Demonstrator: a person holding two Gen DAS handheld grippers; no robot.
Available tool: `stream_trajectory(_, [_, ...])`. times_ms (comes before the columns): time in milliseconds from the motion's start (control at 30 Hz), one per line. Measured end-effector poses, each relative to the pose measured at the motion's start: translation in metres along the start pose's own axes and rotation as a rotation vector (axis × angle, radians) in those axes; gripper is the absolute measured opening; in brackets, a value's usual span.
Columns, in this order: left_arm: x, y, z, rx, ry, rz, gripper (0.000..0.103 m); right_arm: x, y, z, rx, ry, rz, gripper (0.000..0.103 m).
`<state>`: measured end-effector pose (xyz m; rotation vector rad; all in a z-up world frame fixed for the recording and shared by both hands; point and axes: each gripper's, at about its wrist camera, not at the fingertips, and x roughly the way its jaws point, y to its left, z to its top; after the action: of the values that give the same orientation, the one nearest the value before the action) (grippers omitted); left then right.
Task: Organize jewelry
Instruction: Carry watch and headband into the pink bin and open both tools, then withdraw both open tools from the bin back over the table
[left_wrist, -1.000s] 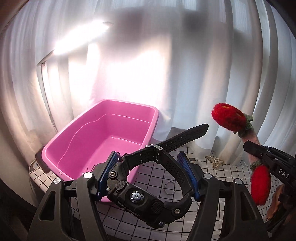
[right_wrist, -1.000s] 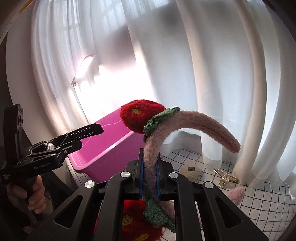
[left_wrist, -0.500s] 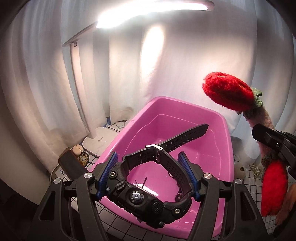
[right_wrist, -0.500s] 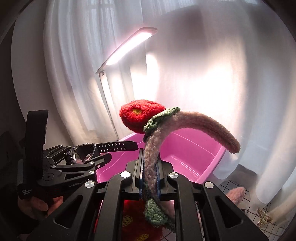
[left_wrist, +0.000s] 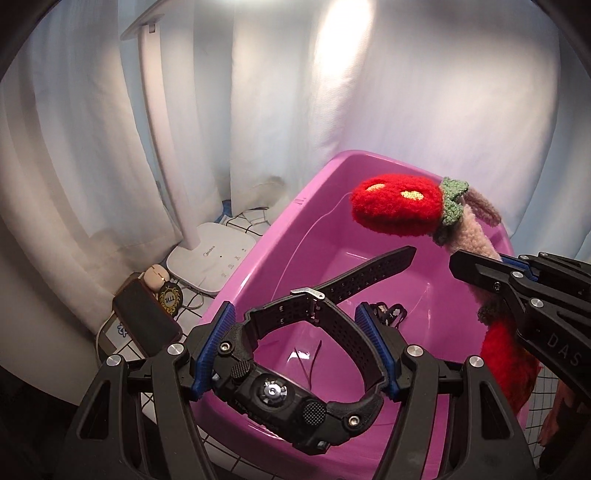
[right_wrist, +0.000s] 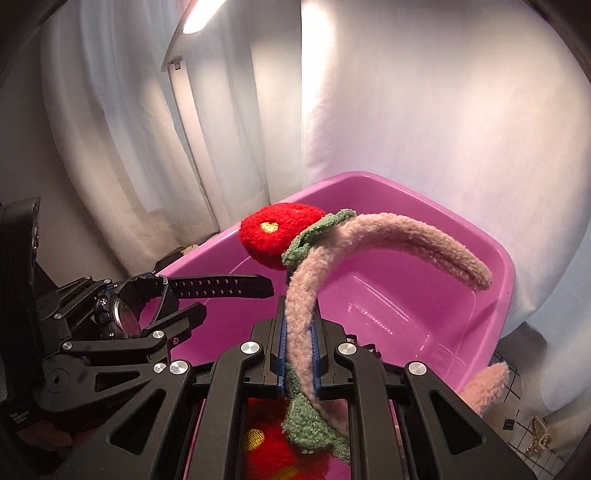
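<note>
Over pink tub (left_wrist: 258, 266): left gripper (left_wrist: 295, 354) clamps watch (left_wrist: 288, 391) (right gripper (right_wrist: 298, 354): headband (right_wrist: 406, 236)).

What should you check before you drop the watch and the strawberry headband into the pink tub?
1. Left gripper holds the watch: ok, band clamped between its fingers.
2. Right gripper holds the strawberry headband: ok.
3. Watch above the pink tub: ok.
4. Headband above the tub: ok for the front part; the lower strawberry looks near the rim.
5. Landing spot free: not ok, a small dark item already lies inside.
6. How high the things hang: cannot tell.
</note>
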<state>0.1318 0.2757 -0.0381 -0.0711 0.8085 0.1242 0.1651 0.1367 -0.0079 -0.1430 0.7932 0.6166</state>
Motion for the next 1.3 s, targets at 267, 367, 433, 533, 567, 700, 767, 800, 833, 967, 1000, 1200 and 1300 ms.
stream_trajectory(267, [0.015,-0.003,-0.003,0.016,0.040,-0.001,0.066,0.022,-0.004,0.003,0.052,0.055,-0.046,0.020])
stream_trajectory(367, [0.012,-0.005,-0.003,0.023,0.023,0.000,0.067,0.023,-0.006,0.005,0.056,0.057,-0.064,0.051])
stream_trajectory(433, [0.009,-0.007,-0.002,0.036,0.011,-0.017,0.080,0.019,-0.006,0.005,0.052,0.039,-0.076,0.052])
stream_trajectory(533, [0.003,-0.010,-0.002,0.056,-0.017,0.018,0.086,0.016,-0.005,0.006,0.044,0.030,-0.089,0.052])
stream_trajectory(567, [0.002,-0.009,-0.002,0.061,-0.026,0.030,0.087,0.014,-0.006,0.005,0.046,0.024,-0.090,0.052])
stream_trajectory(700, [0.000,-0.003,-0.003,0.043,-0.029,0.037,0.088,0.008,-0.007,0.001,0.058,0.008,-0.085,0.052])
stream_trajectory(767, [0.000,0.000,-0.004,0.033,-0.029,0.038,0.088,0.005,-0.006,-0.001,0.060,0.001,-0.086,0.052])
stream_trajectory(800, [-0.001,0.001,-0.005,0.029,-0.029,0.039,0.088,0.003,-0.006,-0.002,0.064,0.000,-0.084,0.052])
stream_trajectory(833, [-0.002,0.002,-0.006,0.025,-0.029,0.038,0.088,0.002,-0.006,-0.004,0.067,-0.002,-0.083,0.052])
stream_trajectory(967, [-0.007,0.001,-0.008,0.008,-0.040,0.023,0.088,-0.007,-0.005,-0.010,0.078,-0.018,-0.082,0.052])
stream_trajectory(1000, [-0.010,0.001,-0.009,0.004,-0.048,0.024,0.089,-0.011,-0.005,-0.012,0.082,-0.027,-0.080,0.052])
stream_trajectory(1200, [-0.030,-0.009,-0.018,0.006,-0.076,-0.036,0.089,-0.045,-0.008,-0.036,0.149,-0.096,-0.036,0.052])
stream_trajectory(1300, [-0.046,-0.020,-0.023,0.005,-0.106,-0.077,0.092,-0.071,-0.012,-0.056,0.160,-0.124,-0.039,0.052])
